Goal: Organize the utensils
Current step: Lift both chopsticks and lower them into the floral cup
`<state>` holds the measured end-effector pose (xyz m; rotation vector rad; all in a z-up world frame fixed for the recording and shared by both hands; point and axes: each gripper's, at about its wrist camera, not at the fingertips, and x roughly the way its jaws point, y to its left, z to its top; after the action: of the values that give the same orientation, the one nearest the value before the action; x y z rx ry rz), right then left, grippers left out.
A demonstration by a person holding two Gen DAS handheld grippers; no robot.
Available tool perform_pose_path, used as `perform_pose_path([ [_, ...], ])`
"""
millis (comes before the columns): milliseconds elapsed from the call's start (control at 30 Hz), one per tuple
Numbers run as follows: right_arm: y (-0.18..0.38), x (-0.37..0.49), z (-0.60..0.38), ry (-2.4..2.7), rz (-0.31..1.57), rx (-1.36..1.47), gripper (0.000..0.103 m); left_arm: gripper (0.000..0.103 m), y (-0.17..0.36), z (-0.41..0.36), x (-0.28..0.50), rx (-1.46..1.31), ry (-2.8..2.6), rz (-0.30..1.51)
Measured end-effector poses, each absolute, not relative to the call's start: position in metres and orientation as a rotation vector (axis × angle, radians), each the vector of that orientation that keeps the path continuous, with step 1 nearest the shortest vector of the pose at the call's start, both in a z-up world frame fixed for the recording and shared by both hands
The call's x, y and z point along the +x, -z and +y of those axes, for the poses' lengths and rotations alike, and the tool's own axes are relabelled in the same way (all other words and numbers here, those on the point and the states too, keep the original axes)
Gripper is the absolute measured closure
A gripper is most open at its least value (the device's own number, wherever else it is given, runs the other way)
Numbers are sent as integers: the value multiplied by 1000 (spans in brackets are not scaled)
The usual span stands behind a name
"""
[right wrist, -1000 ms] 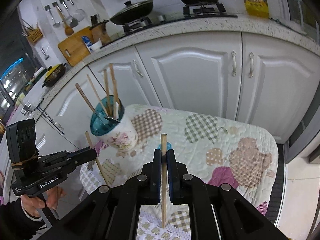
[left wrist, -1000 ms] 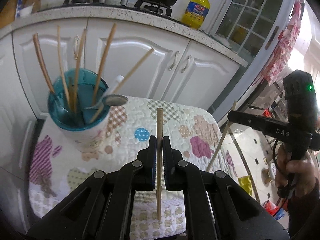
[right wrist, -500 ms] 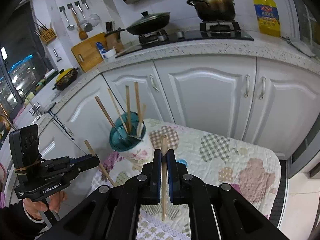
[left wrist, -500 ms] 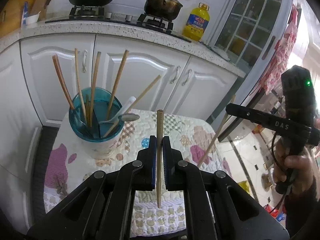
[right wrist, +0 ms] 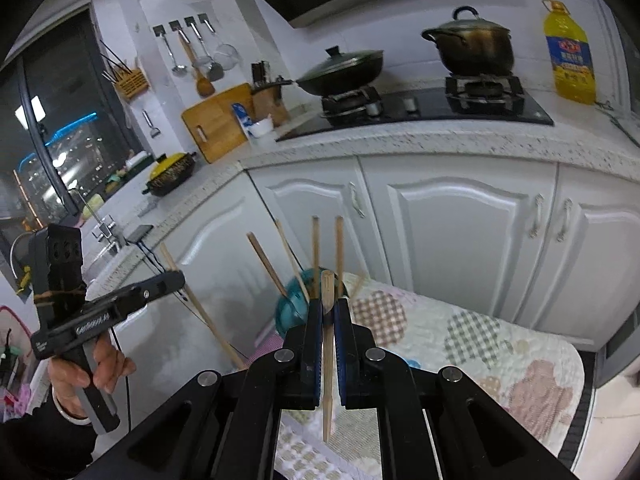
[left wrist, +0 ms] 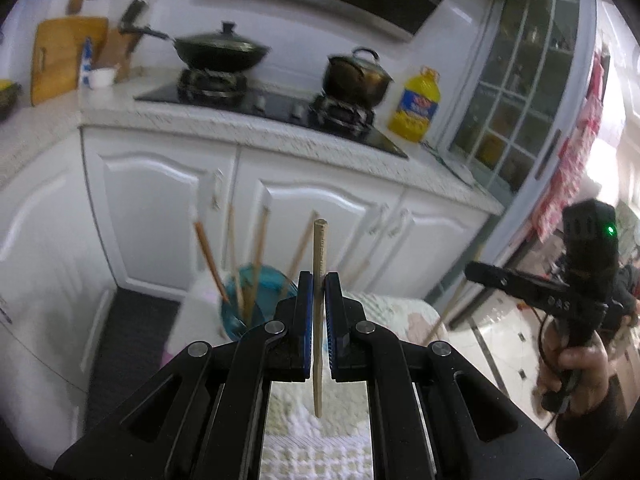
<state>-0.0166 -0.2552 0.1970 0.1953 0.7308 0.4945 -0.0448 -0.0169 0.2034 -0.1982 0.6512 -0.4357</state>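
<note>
Nearest the lens in the left wrist view, the left gripper (left wrist: 319, 280) is clamped tight on a wooden chopstick (left wrist: 319, 320), which stands upright between the blue pads with its ends sticking out above and below. In the right wrist view the right gripper (right wrist: 328, 308) pinches its own chopstick (right wrist: 327, 360) the same way, nearly closed around the thin stick.

Compared with a second ago, both grippers sit higher: the quilted table cover (right wrist: 480, 344) has dropped low in both views, and the counter, hob and hood now fill the upper part. The teal utensil cup (left wrist: 256, 300), earlier up and to the left of the left jaws, now lies just behind them, partly hidden. The grip on each chopstick is unchanged.

The cup stands on the table's near-left corner, holding several upright chopsticks (right wrist: 338, 248).

The left view alone shows the right hand (left wrist: 576, 372) on its handle, a green light, and the glass door beyond. The right view alone shows the left hand (right wrist: 92, 376), a sink tap, a dark window and hanging ladles. Both show the wok (right wrist: 340, 70), pot (right wrist: 472, 46) and oil bottle (right wrist: 570, 56) farthest back.
</note>
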Motion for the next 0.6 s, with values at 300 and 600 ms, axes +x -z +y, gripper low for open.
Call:
perform_pose_path([
  [300,-225,15,-222,-514,670,196,98,98,-222,0,-13,-186,304,549],
  [600,-230,74,-188,-466,610,160,98,98,-191,-9,14,-189,256,550],
])
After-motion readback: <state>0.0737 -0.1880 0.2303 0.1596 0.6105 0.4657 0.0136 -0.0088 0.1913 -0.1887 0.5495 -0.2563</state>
